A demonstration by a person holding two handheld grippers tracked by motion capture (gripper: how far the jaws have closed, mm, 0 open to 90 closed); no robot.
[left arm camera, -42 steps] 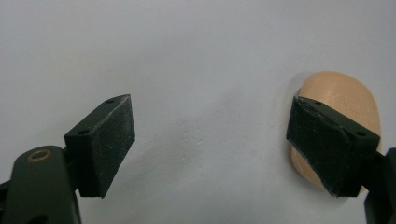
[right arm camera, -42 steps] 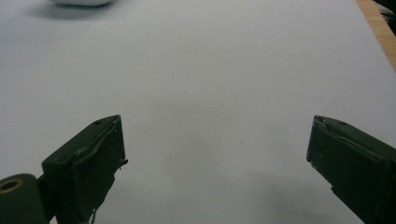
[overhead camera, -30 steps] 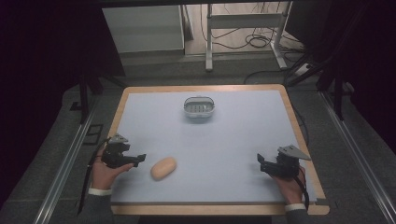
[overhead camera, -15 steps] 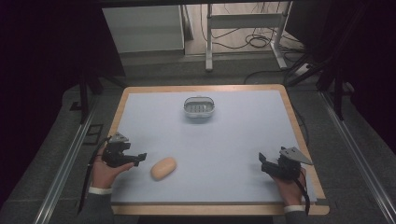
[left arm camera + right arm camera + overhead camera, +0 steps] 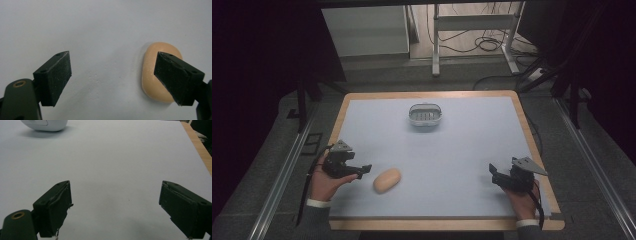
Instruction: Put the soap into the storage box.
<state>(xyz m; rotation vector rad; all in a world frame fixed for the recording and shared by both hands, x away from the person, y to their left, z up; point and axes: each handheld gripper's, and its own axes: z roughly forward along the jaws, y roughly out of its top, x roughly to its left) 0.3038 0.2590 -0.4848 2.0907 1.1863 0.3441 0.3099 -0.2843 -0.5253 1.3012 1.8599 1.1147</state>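
Left hand [image 5: 323,181]: enters from the near edge, sleeve cuff at the wrist, wrapped round the left claw at the near-left of the table.
Left claw [image 5: 360,171]: low over the table, pointing right toward the bar; jaws spread wide, holding nothing.
Right hand [image 5: 523,196]: comes in from the near-right corner, gripping the right claw from behind.
Right claw [image 5: 493,172]: grey plate on top, pointing left over bare surface; jaws wide apart, empty.
Tan oval bar [image 5: 387,180]: flat on the table, just right of the left claw tips; in the left gripper view [image 5: 160,72], partly behind the right-hand jaw, not between the two.
Table [image 5: 472,150]: pale blue-white top, wooden rim.
White oval dish [image 5: 425,115]: far centre, well apart from both claws; ridged inside.
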